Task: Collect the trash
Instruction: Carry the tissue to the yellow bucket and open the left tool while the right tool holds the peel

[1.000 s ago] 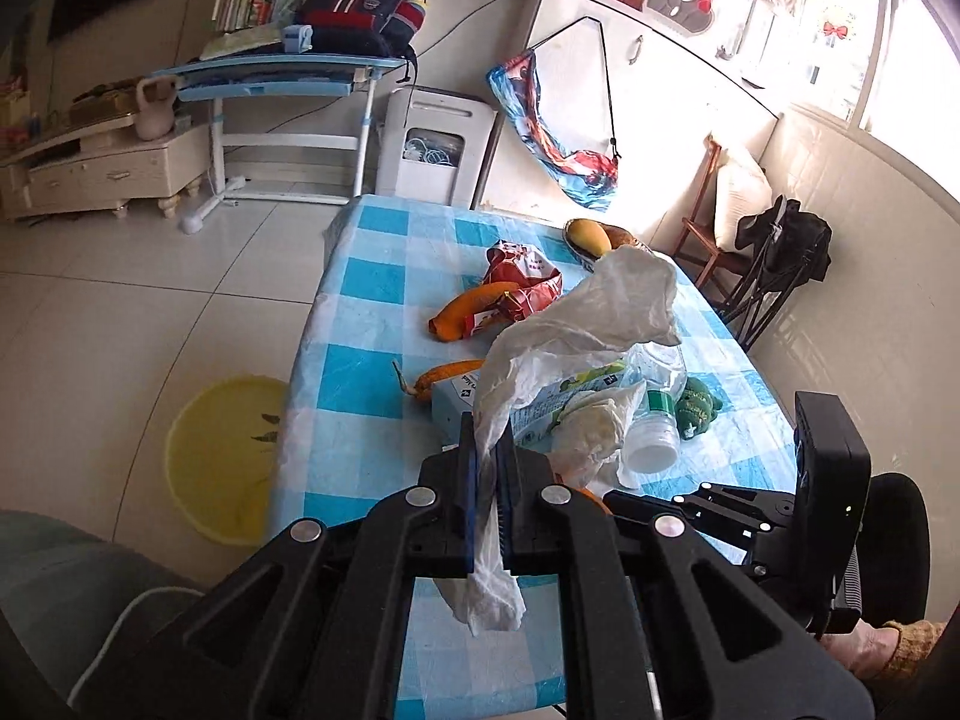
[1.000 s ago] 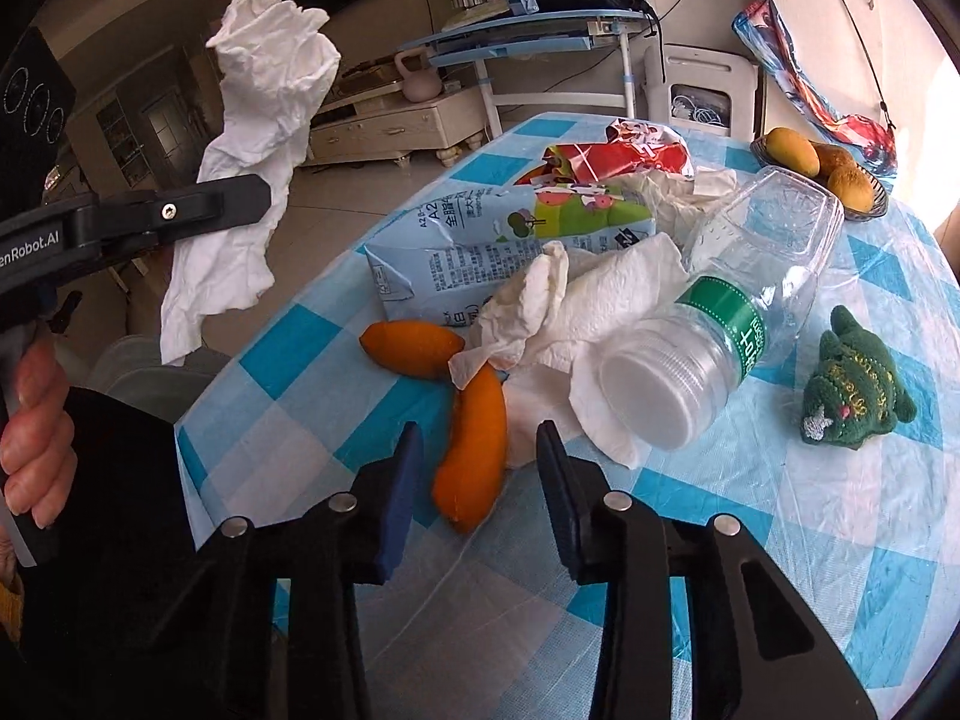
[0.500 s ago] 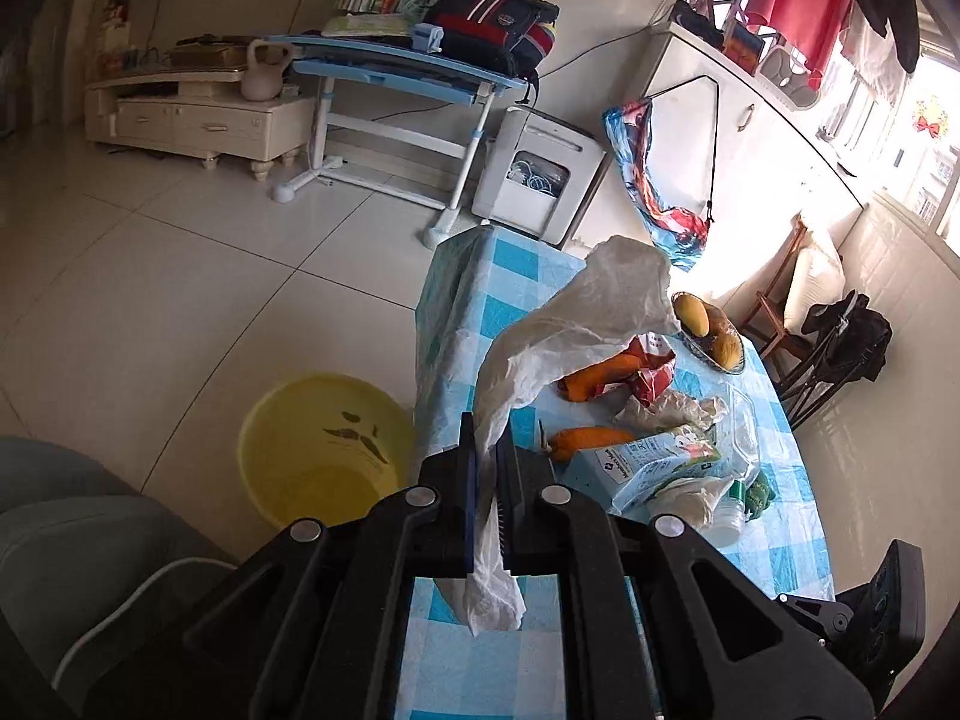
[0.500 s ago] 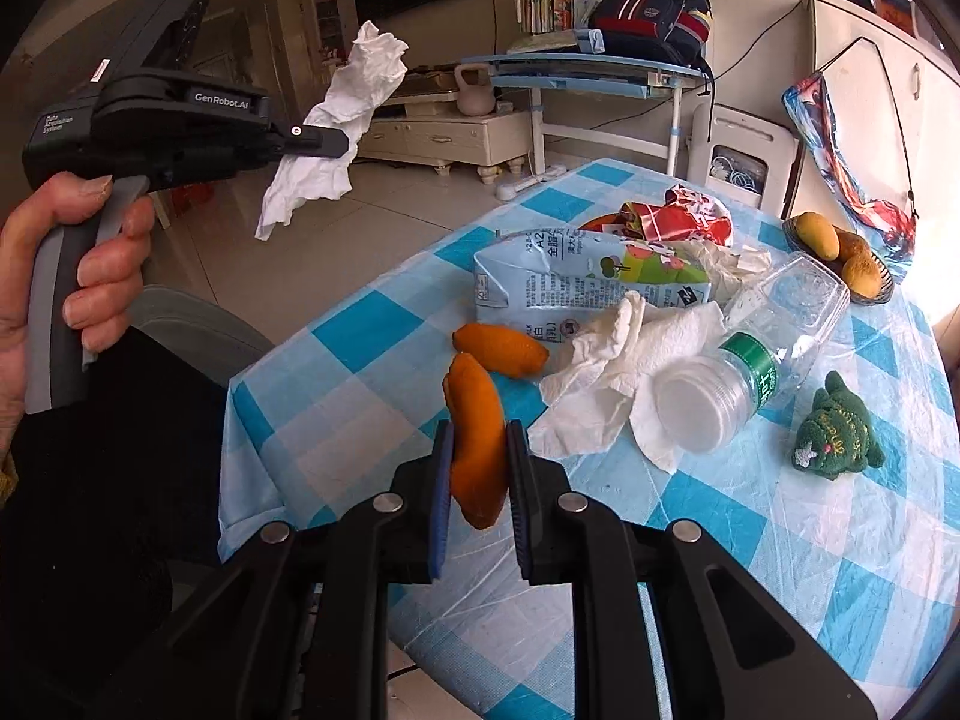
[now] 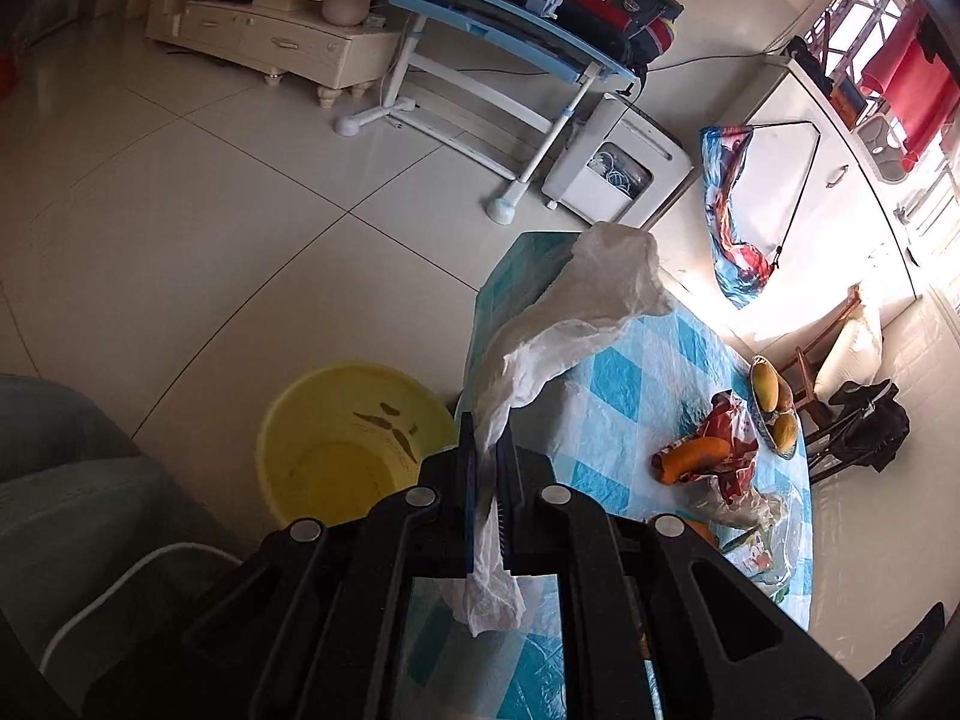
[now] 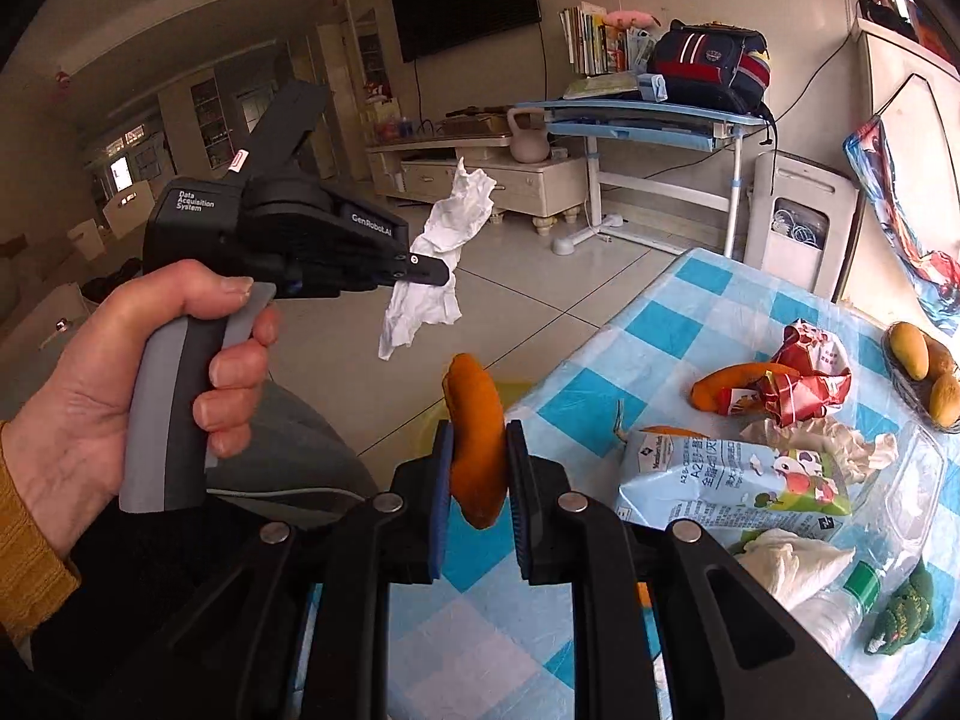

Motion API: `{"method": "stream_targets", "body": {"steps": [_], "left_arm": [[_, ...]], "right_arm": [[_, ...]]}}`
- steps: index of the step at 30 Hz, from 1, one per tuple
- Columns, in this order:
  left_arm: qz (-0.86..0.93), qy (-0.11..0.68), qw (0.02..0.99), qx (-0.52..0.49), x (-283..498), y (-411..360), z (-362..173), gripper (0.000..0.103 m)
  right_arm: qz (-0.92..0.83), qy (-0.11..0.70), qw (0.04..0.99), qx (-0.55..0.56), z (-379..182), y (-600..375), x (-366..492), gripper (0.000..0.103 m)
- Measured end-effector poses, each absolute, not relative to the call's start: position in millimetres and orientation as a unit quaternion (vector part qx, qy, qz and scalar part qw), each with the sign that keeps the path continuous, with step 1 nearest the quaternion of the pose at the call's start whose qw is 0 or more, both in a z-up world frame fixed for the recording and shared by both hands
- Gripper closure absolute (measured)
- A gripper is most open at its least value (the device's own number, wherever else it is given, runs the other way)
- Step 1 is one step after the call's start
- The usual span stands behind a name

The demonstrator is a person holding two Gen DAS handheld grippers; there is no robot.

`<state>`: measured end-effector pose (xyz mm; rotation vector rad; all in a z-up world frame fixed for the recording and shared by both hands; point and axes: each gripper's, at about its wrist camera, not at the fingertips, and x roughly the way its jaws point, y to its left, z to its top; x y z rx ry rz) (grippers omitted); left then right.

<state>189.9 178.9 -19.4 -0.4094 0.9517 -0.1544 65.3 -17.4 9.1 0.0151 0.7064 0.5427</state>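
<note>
Beside the checked table (image 5: pixel 606 384), above the yellow bin (image 5: pixel 354 426), I hold limp, featherlight tissue (image 5: pixel 576 324) pinched mid-length in the left gripper (image 5: pixel 487 450), while the right gripper (image 6: pixel 479 468) clamps a soft orange peel (image 6: pixel 477 432) at its middle.
</note>
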Motion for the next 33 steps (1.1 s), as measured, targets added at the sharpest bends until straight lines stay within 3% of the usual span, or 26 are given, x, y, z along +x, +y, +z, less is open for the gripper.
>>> {"method": "stream_targets", "body": {"steps": [6, 9, 12, 15, 19, 21, 33], "left_arm": [[-0.055, 0.525, 0.825, -0.203, 230, 190, -64, 0.094], [-0.031, 0.523, 0.817, -0.241, 229, 211, -68, 0.068], [-0.005, 0.485, 0.837, -0.255, 222, 230, -52, 0.051], [0.029, 0.441, 0.852, -0.280, 210, 250, -38, 0.049], [0.072, 0.376, 0.878, -0.286, 195, 269, -11, 0.039], [0.088, 0.354, 0.890, -0.273, 190, 269, 1, 0.032], [0.091, 0.335, 0.916, -0.203, 184, 249, 24, 0.027]], "right_arm": [[0.270, 0.345, 0.899, 0.026, 11, 17, 113, 0.085], [0.269, 0.354, 0.895, 0.033, 5, 27, 130, 0.085], [0.268, 0.363, 0.891, 0.039, -3, 34, 144, 0.085], [0.266, 0.374, 0.887, 0.043, -11, 42, 156, 0.085], [0.266, 0.391, 0.880, 0.043, -22, 52, 173, 0.082], [0.260, 0.397, 0.880, 0.039, -26, 55, 177, 0.063], [0.261, 0.352, 0.898, 0.037, -7, 7, 82, 0.053]]}}
